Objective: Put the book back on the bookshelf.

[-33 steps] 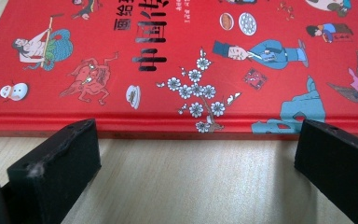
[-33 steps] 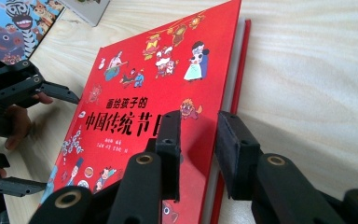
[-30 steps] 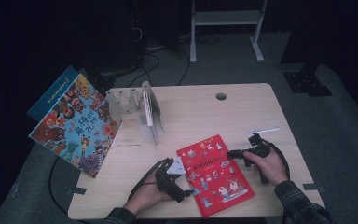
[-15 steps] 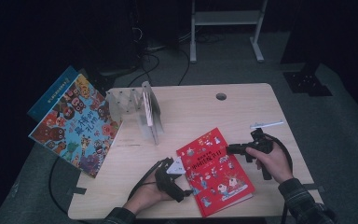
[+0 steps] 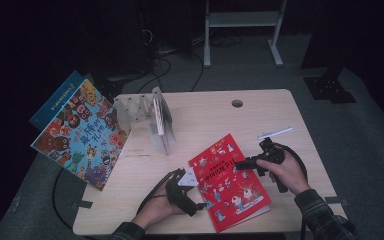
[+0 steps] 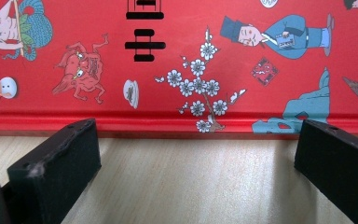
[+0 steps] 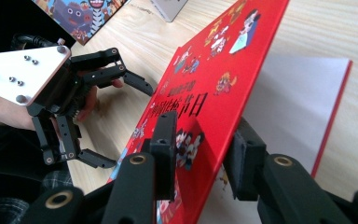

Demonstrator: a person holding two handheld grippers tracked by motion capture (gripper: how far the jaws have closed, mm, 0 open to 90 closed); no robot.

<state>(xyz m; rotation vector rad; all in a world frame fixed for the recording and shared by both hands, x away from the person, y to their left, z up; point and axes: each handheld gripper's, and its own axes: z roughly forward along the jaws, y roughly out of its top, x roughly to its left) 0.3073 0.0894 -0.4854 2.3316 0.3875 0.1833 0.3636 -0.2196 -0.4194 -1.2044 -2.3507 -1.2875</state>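
A red picture book (image 5: 230,187) lies on the wooden table (image 5: 205,115), near the front. My right gripper (image 5: 237,165) reaches in from the right with the front cover (image 7: 214,70) between its jaws. The cover is tilted up off a white page (image 7: 298,93) and rests on the lower jaw. The jaws have just been opening, and a gap shows at the upper pad, so the right gripper (image 7: 205,130) is open. My left gripper (image 5: 197,192) sits on the table at the book's left edge (image 6: 191,123), open, with only bare wood between its jaws (image 6: 196,144). It also appears across the book (image 7: 128,126).
A clear plastic rack (image 5: 152,117) holding a thin book stands left of centre. A large colourful picture book (image 5: 80,135) leans off the table's left edge over a blue one (image 5: 55,100). A cable hole (image 5: 237,103) lies at the back. A white stand's legs (image 5: 240,30) are on the floor beyond.
My right hand has risen slightly, raising the book's front cover off the page below. The left gripper has stayed in place.
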